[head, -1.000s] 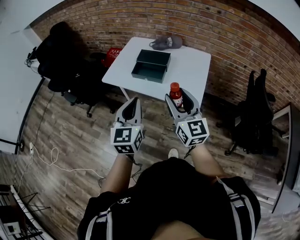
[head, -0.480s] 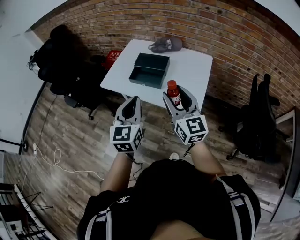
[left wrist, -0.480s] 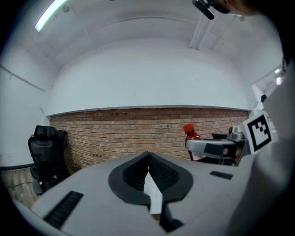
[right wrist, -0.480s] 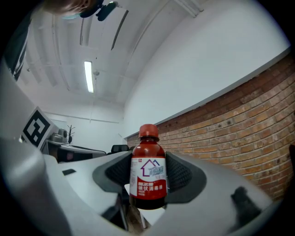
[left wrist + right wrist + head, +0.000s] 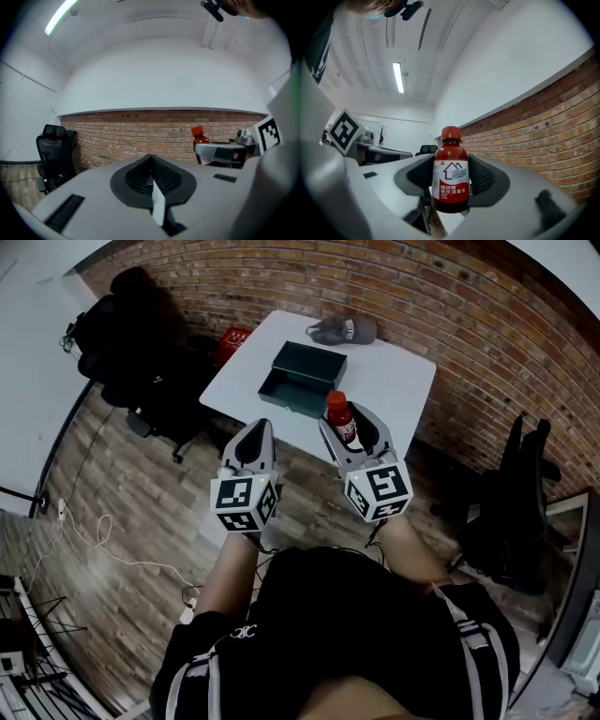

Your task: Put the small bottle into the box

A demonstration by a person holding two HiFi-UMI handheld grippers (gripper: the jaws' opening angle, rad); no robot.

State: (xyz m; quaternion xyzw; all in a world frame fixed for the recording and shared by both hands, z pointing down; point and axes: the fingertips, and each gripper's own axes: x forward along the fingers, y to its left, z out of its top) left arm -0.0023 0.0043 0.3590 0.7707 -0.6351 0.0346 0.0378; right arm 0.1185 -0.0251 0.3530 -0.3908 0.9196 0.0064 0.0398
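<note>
A small dark-red bottle (image 5: pixel 339 418) with a red cap and a white label stands upright between the jaws of my right gripper (image 5: pixel 346 424), which is shut on it; in the right gripper view the bottle (image 5: pixel 451 171) fills the middle. The dark green open box (image 5: pixel 302 379) lies on the white table (image 5: pixel 394 381), just beyond the bottle. My left gripper (image 5: pixel 251 435) is held to the left of the right one, over the floor short of the table edge, jaws shut on nothing. In the left gripper view the bottle (image 5: pixel 200 143) shows at the right.
A grey cap (image 5: pixel 344 329) lies at the table's far edge by the brick wall (image 5: pixel 487 324). Black office chairs (image 5: pixel 141 343) stand at the left, another chair (image 5: pixel 511 493) at the right. A red crate (image 5: pixel 230 341) sits under the table's left end.
Both grippers have moved forward toward the table. The bottle in the right gripper is now over the table's near edge, close to the box.
</note>
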